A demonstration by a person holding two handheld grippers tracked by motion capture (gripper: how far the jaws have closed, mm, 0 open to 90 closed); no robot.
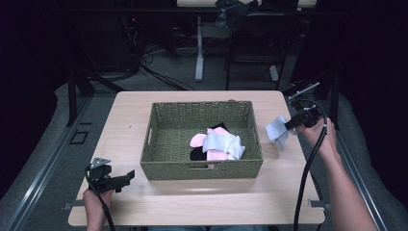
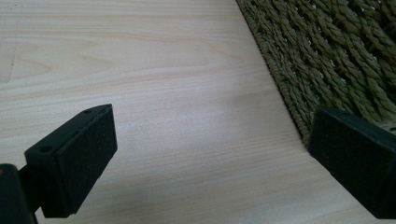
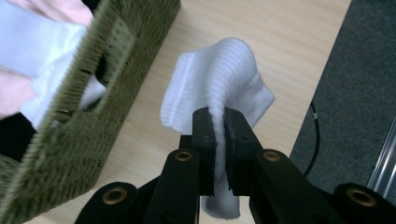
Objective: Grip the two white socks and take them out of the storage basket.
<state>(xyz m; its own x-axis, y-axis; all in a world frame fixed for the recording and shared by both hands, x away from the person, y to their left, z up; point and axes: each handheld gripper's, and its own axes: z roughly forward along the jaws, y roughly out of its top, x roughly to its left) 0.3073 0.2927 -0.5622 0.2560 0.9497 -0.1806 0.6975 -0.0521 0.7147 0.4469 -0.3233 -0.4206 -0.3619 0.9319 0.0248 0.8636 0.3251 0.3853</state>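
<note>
- The right gripper [image 3: 219,140] has its jaws clamped on a white sock [image 3: 219,79], the cloth pinched between the black pads and hanging out above and below them.
- In the high view the right gripper [image 1: 292,123] holds the white sock [image 1: 276,131] over the table's right part, just beside the basket's right wall.
- The left gripper [image 2: 210,154] rests low over bare wood with its jaws spread wide and nothing between them, just beside the basket's woven wall.
- The green wicker basket [image 1: 159,144] stands mid-table; pink, white and black socks [image 1: 216,143] lie heaped in it.
- The table [image 1: 130,110] is pale wood with rounded corners.
- Beyond it the room is dark: grey floor [image 1: 168,77], cables, and a white table leg [image 1: 199,48].
</note>
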